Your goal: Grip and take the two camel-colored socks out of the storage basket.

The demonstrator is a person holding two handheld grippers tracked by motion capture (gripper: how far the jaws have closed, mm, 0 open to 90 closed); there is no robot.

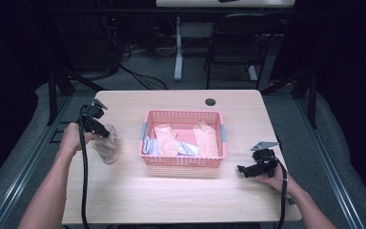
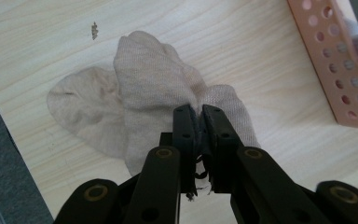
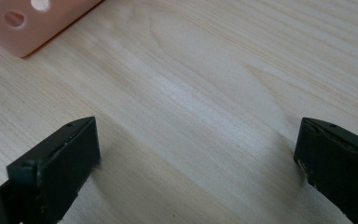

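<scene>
Left gripper view: left hand-held gripper (image 2: 198, 111) clamped on beige sock (image 2: 140, 93), draped on counter (image 2: 242, 56) beside pink basket (image 2: 335, 70); lay flat w/o bunching before releasing; right hand-held gripper (image 3: 196, 144) apart, idle.

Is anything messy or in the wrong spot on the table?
One beige sock lies crumpled on the table, outside the pink basket where the other socks are. The left gripper is pinching it. Nothing looks spilled or broken.
</scene>
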